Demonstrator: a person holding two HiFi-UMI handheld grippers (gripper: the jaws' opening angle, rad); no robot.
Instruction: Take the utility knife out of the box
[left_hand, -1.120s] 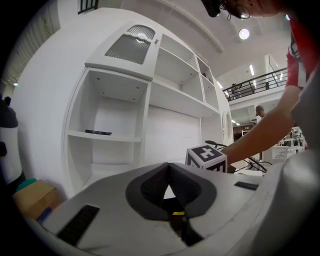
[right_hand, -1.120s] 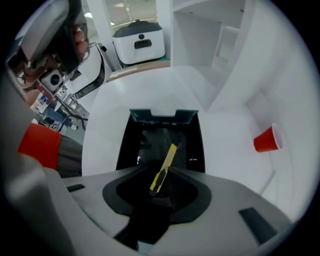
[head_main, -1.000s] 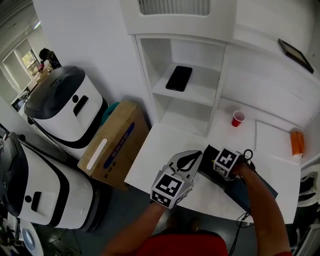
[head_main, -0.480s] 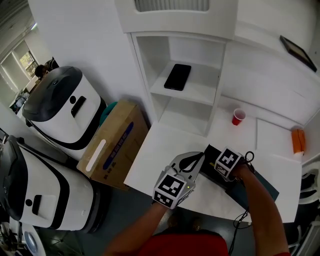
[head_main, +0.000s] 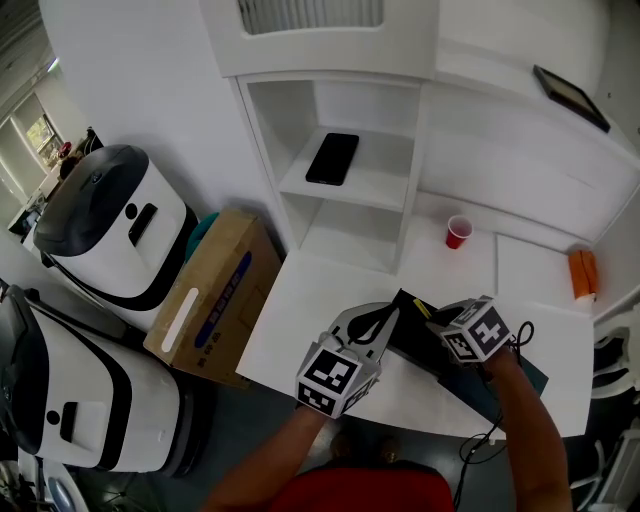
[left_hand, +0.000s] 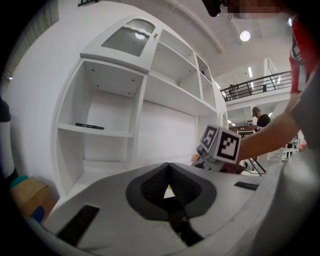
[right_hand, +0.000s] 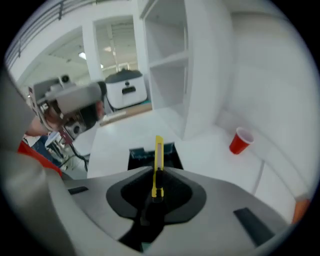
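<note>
Jaws of the right gripper (right_hand: 156, 186) are closing on the lower handle of the yellow utility knife (right_hand: 158, 152), which stands upright between them at centre frame, apparently out of the open dark box (right_hand: 141, 157) just beyond its tip. The knife is a light, stiff, rather slick plastic thing, I judge — best pinched across its flat sides, away from the blade end. Farther off, the left gripper (left_hand: 168, 174) sits just beside the box, jaws together on nothing.
</note>
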